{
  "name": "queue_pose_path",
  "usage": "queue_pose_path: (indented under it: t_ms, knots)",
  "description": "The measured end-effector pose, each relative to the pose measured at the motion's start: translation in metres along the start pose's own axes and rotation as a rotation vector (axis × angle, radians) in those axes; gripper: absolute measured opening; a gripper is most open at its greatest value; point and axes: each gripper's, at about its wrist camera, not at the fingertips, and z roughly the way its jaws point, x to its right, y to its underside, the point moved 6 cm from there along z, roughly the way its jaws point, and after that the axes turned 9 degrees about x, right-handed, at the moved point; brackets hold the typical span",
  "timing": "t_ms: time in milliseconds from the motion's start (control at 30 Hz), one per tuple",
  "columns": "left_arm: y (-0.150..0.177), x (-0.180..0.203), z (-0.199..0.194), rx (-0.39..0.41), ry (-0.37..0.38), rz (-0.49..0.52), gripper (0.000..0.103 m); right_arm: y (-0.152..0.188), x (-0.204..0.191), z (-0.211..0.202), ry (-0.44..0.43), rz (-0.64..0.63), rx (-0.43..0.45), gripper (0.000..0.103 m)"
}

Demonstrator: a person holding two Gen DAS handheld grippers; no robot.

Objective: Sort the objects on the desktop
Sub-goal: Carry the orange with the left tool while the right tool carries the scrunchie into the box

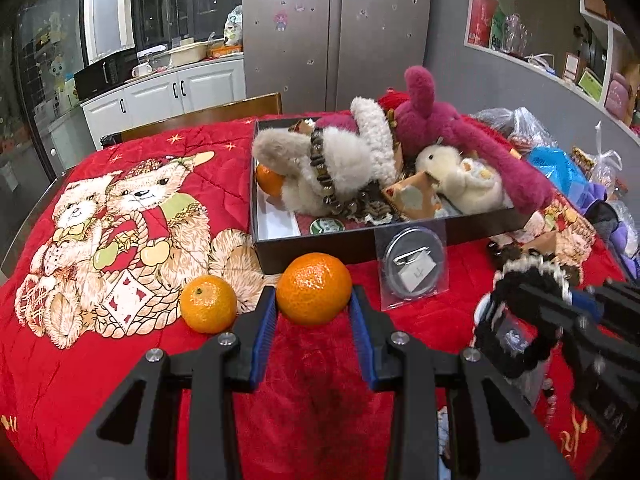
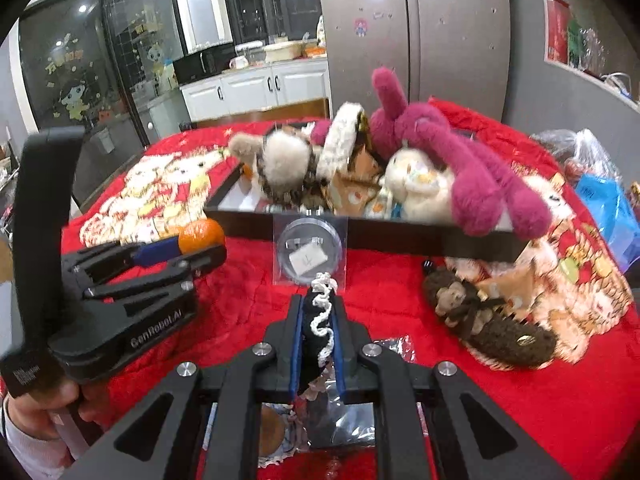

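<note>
Your left gripper [image 1: 314, 312] has its jaws clamped on an orange [image 1: 314, 288], and your right gripper [image 2: 318, 320] is clamped on a black crocheted piece [image 2: 316, 320] (white-trimmed). The box [image 1: 320, 248] already holds plush toys; a second orange [image 1: 208, 303], badge [image 1: 414, 268] and brown comb [image 2: 488, 320] remain on the desk.

I am working in a home kitchen-dining room: steel double-door refrigerator [image 1: 338, 32] bearing magnets, white base cabinets [image 1: 168, 96], black microwave [image 1: 106, 72] on the counter, wall shelves [image 1: 540, 40], and quilted red tablecloth [image 1: 120, 184].
</note>
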Motion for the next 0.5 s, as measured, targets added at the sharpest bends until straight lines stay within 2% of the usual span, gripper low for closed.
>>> queue_pose_path:
  t_ms: [267, 500]
  knots:
    - [-0.012, 0.004, -0.018, 0.029, 0.01, -0.012, 0.036, -0.018, 0.016, -0.012, 0.095, 0.027, 0.029, 0.013]
    - [-0.024, 0.008, -0.033, 0.053, 0.008, -0.016, 0.036, -0.032, 0.014, -0.021, 0.108, 0.018, 0.049, 0.013]
